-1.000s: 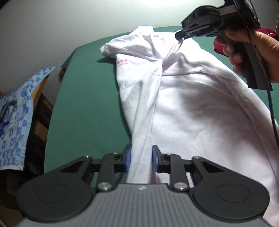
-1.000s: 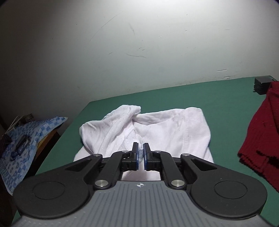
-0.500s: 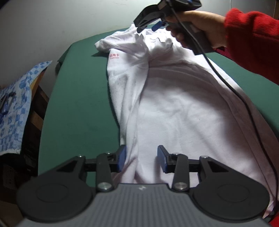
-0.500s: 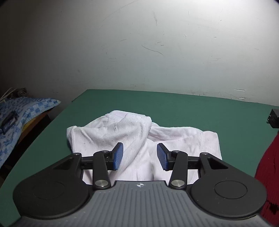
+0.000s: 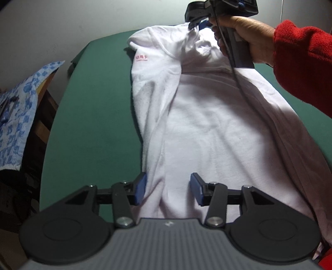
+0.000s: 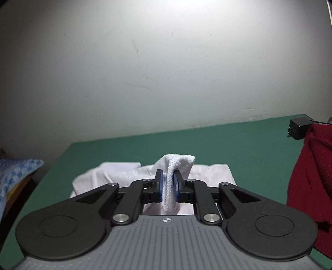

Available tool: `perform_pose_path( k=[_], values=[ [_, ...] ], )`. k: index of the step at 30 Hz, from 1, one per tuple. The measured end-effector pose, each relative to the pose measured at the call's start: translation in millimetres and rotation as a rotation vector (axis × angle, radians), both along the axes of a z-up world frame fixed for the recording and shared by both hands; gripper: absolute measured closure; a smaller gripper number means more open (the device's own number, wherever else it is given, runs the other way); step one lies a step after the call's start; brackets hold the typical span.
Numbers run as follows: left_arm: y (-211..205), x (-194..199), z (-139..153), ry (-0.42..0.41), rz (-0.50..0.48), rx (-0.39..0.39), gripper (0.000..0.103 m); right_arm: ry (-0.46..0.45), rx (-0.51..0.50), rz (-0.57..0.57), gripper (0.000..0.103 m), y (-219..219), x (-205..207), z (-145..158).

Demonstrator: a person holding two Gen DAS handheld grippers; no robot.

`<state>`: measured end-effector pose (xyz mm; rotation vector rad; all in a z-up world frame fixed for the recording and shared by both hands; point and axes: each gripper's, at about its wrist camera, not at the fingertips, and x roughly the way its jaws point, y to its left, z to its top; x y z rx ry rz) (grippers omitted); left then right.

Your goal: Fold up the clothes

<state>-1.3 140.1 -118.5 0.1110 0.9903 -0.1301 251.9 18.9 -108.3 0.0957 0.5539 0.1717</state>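
**Left wrist view: white garment pinched at its far end, near end let go**

Left wrist view and right wrist view together show a white shirt [image 5: 207,124] spread lengthwise on the green table [image 5: 93,124], running from just under the left tool [image 5: 168,191] away to the right tool [image 5: 197,18], which is gripped by a hand [image 5: 244,35] in a red sleeve [image 5: 303,68].

The left tool's jaws are seen opening: the blue pads [image 5: 140,191] stand apart with the near hem lying loosely between them, and no pressing on the cloth can be made out. The right tool [image 6: 167,188] is seen closing, its pads already clamped on a raised ridge of the shirt's [image 6: 176,164] far end, which is lifted into a small peak ahead of the fingers.

The fabric is judged soft, light and limp. It can be expected to sag and crease wherever it is unsupported, and to drag across the table when pulled from one end only. A thin bunched fold may slip from a narrow pinch. A hold is best taken on doubled cloth at a seam, the hem or the shoulder line, where more thickness is offered to the pads.

A red garment [image 6: 311,176] lies to the right of the right tool, apart from the shirt, with a black adapter [image 6: 298,127] beyond it.
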Motion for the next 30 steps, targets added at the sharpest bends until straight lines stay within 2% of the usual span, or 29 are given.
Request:
perform_pose_path(
  k=[2,3,4,5,6,8,10,12,13,14,15,20,22,23,26,27,30],
  values=[
    [-1,1,2,0.0,-0.019,0.002,0.055,0.059,-0.05,-0.018,0.085,-3,8,-8],
    [-1,0,3,-0.001,-0.029,0.001,0.055,0.079,-0.059,-0.032,0.076,-8,8,-9],
    [0,0,3,-0.004,-0.033,0.001,0.055,0.079,-0.022,-0.05,0.062,-18,1,-4],
    [0,0,4,-0.006,-0.038,0.001,0.055,0.068,0.052,-0.045,0.055,-33,-10,2],
    [1,-1,4,-0.006,-0.04,0.0,0.055,0.064,0.118,-0.018,0.054,-44,-20,5],
    [3,-2,3,-0.005,-0.044,-0.003,0.054,0.094,0.179,0.058,0.054,-55,-35,6],
    [5,-2,2,-0.002,-0.046,-0.004,0.054,0.153,0.16,0.135,0.054,-53,-44,-1],
    [6,-1,2,0.002,-0.048,-0.006,0.054,0.186,0.107,0.158,0.055,-39,-46,-13],
    [6,-1,2,0.005,-0.049,-0.006,0.054,0.191,0.09,0.162,0.058,-34,-47,-19],
    [6,-1,2,0.007,-0.05,-0.005,0.053,0.187,0.089,0.167,0.067,-31,-49,-21],
    [6,-1,3,0.008,-0.051,-0.001,0.053,0.182,0.088,0.172,0.097,-29,-52,-24],
    [10,-5,7,-0.006,-0.056,-0.011,0.053,0.084,0.13,0.111,0.097,-43,-85,-5],
    [11,-8,7,-0.01,-0.065,-0.017,0.052,0.089,0.102,0.083,0.096,-48,-97,-1],
    [11,-8,6,-0.007,-0.07,-0.017,0.051,0.128,0.083,0.078,0.096,-50,-99,-6],
    [8,-11,3,-0.005,-0.089,0.0,0.05,0.229,0.044,0.077,0.088,-49,-92,-26],
    [9,-12,4,-0.009,-0.095,0.002,0.05,0.213,0.046,0.059,0.087,-52,-94,-26],
    [11,-15,5,-0.01,-0.1,-0.012,0.046,0.115,0.071,0.004,0.068,-61,-104,-14]
  ],
)
